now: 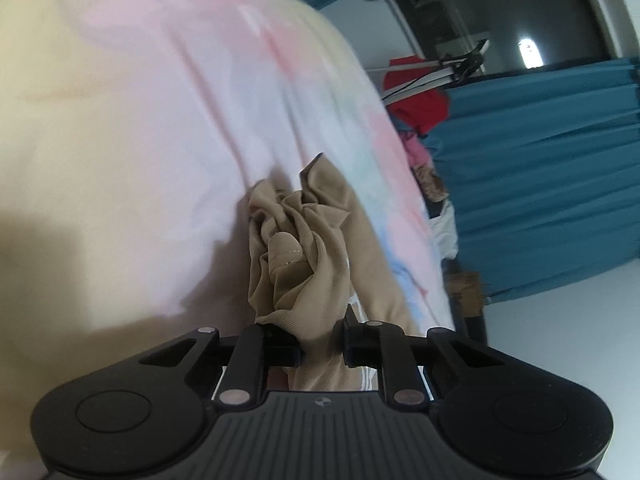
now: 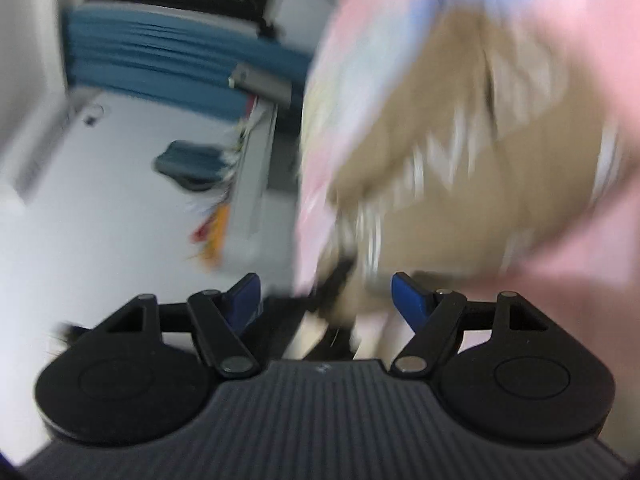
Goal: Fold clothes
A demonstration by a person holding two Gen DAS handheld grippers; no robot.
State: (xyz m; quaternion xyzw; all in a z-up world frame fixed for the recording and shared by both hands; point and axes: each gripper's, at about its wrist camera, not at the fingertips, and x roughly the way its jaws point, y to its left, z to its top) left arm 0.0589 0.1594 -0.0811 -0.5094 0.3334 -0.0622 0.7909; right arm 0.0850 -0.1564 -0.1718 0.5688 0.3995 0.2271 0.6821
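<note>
A tan garment [image 1: 304, 248] with white stripes lies bunched on a pastel pink, yellow and blue sheet [image 1: 160, 120]. My left gripper [image 1: 322, 344] is shut on a fold of the tan garment, which bunches up just ahead of the fingers. In the right wrist view the picture is blurred by motion. The same tan garment [image 2: 460, 160] spreads across the sheet [image 2: 580, 260] ahead of my right gripper [image 2: 326, 300]. Its blue-padded fingers [image 2: 408, 296] stand wide apart with cloth between them, not clamped.
The sheet's edge drops off at the right in the left wrist view. Beyond it are a blue curtain [image 1: 540, 180], a red cloth [image 1: 416, 104] on a rack and a pale floor [image 1: 560, 340]. The right wrist view shows a pale floor [image 2: 100, 200] and a blue curtain [image 2: 160, 64].
</note>
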